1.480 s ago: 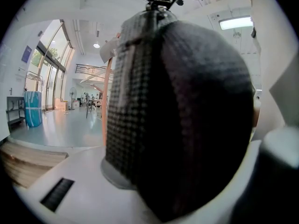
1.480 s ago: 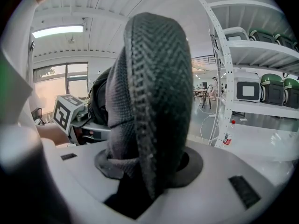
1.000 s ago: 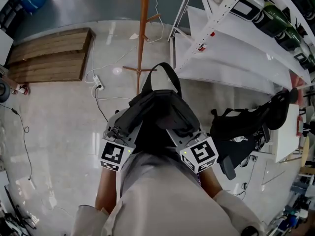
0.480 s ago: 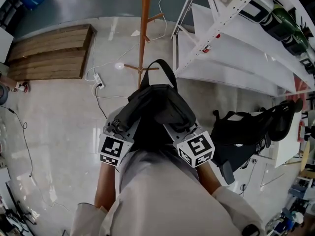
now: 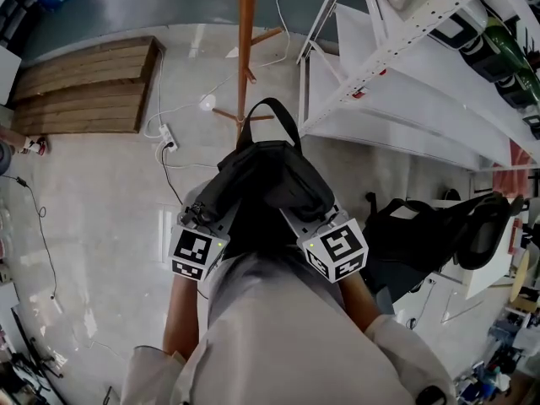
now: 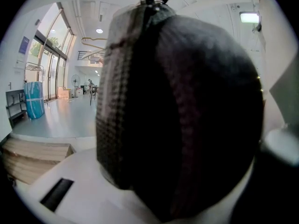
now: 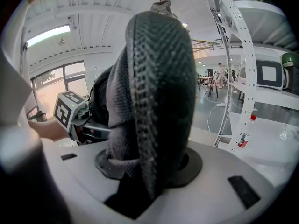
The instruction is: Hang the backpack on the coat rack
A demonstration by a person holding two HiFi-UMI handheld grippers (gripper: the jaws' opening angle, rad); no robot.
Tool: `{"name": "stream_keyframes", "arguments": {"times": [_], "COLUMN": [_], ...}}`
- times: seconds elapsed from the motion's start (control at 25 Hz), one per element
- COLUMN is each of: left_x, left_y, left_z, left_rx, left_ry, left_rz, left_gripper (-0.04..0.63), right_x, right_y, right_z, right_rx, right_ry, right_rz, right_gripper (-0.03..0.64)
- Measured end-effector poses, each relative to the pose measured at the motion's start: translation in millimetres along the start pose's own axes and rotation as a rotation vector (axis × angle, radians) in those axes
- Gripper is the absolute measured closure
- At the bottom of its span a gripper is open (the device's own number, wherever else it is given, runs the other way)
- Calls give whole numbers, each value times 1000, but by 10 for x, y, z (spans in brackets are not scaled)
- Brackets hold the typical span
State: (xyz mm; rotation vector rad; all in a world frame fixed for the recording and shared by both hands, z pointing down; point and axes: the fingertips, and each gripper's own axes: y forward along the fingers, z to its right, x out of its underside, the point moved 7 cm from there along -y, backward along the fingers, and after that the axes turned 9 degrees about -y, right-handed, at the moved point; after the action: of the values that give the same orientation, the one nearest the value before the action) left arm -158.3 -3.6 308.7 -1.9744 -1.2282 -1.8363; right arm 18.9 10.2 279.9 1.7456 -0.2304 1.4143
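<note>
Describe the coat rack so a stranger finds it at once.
Find the tall white shelving on the right. Just left of it stands the coat rack. It is the only slim orange-brown wooden pole here, with short pegs branching off its sides.

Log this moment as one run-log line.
phase: carry | left tool: shut on backpack | right tool: shut on backpack | coat rack: ahead, backpack not yet hung

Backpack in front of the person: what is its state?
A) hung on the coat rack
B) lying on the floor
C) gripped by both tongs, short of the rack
C: left tongs and right tongs both clamp the backpack; the coat rack stands beyond it.
</note>
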Motion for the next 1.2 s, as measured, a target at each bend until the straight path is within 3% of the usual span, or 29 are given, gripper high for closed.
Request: {"name": "stream_keyframes", "arguments": {"times": [0.4, 1.2], "left_x": [96, 303], "left_y": [399, 909], "left_z": [-198, -508], "left_rx": [-34, -72], "left_ry": [-64, -119], "left_rz": [-44, -142], "left_gripper": [443, 443], "right_x": [121, 392], "right_y": [319, 848], "right_z": [375, 842], "right_rx": [-48, -123], "right_ry": [12, 68], "right_rz": [-54, -103], "right_gripper": [446, 439]}}
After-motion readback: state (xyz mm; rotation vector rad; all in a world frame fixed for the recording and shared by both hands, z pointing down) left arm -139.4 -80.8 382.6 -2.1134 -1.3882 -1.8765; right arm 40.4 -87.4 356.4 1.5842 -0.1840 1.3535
